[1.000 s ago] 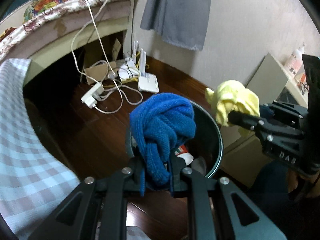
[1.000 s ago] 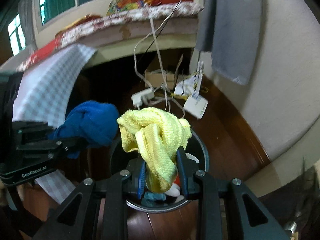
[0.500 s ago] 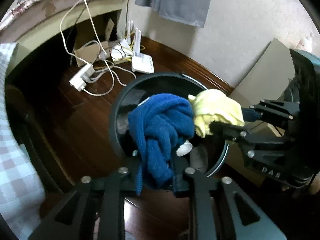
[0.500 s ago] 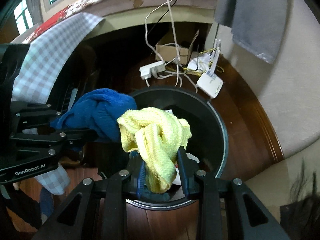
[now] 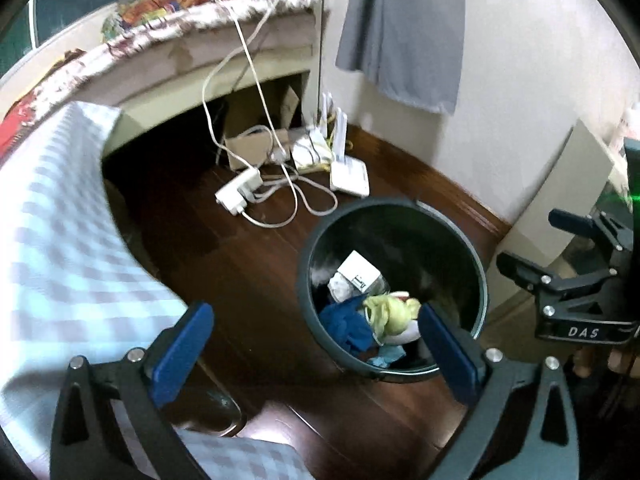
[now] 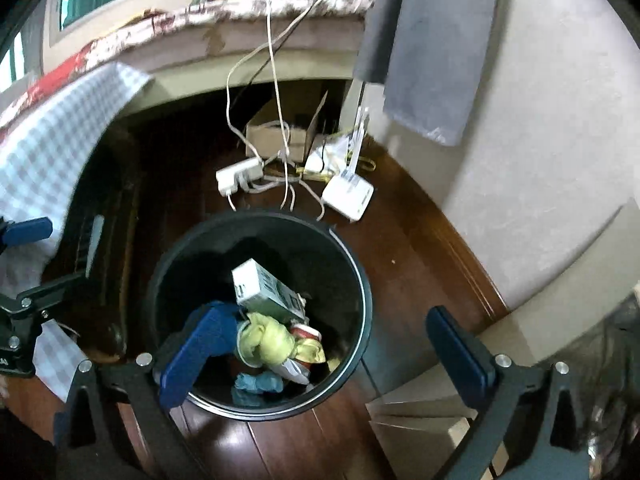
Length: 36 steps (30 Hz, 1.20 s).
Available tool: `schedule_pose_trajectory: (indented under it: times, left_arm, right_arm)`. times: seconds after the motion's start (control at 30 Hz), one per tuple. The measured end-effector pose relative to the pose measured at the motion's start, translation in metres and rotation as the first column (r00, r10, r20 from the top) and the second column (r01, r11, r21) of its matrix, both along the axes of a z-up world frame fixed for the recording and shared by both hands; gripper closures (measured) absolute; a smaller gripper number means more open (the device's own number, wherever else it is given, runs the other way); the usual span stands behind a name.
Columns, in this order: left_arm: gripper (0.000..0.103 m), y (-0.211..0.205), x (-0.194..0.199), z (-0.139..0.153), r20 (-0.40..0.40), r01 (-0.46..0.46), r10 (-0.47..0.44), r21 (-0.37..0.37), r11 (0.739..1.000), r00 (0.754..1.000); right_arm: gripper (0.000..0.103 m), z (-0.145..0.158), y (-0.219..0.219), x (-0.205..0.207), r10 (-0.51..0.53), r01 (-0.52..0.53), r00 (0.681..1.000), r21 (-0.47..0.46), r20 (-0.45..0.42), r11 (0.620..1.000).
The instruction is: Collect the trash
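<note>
Blue cloth (image 5: 347,326), yellow cloth (image 5: 386,314) inside bin (image 5: 478,264)

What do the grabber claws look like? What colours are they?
Both grabbers look alike. The left gripper and right gripper have black, angular plastic arms with silver screws and flat blue fingers. Seen from the left camera, the right one carries white letters reading DAS.

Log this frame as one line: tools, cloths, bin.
left tool: open, empty | right tool: open, empty | blue knitted cloth: in bin | yellow knitted cloth: in bin | round black trash bin: on floor
</note>
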<state>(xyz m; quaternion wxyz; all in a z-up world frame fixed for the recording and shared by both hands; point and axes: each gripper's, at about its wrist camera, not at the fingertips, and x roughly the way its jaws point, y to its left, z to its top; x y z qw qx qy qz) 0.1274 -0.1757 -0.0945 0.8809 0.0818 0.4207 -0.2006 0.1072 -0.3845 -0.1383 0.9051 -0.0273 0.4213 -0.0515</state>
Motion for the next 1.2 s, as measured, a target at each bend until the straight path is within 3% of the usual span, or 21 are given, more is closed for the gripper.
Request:
schedule_pose_trajectory:
  times: [0.43, 0.87, 1.0, 1.2]
  left_arm:
    - [0.001, 0.020, -0.026, 0.050, 0.096, -0.033, 0.035, -0.022, 0.999, 0.995]
    - [0.001, 0.056, -0.058, 0.096, 0.190, -0.093, 0.095, -0.023, 0.995, 0.977]
    - [0.001, 0.063, -0.077, 0.111, 0.257, -0.102, 0.102, -0.014, 0.995, 0.961]
    - [0.001, 0.074, -0.100, 0.130, 0.298, -0.117, 0.132, -0.066, 0.991, 0.945]
  right_arm:
    - [0.000, 0.047, 0.028, -0.025, 0.012, -0.013, 0.998, 0.018, 0.060, 1.000]
    - [0.000, 0.117, 0.072, -0.069, 0.065, -0.076, 0.985, 0.062, 0.160, 0.995]
    - [0.000, 0.133, 0.083, -0.079, 0.083, -0.095, 0.981, 0.060, 0.175, 0.994]
    - [0.000, 0.148, 0.092, -0.094, 0.103, -0.113, 0.977, 0.046, 0.186, 0.993]
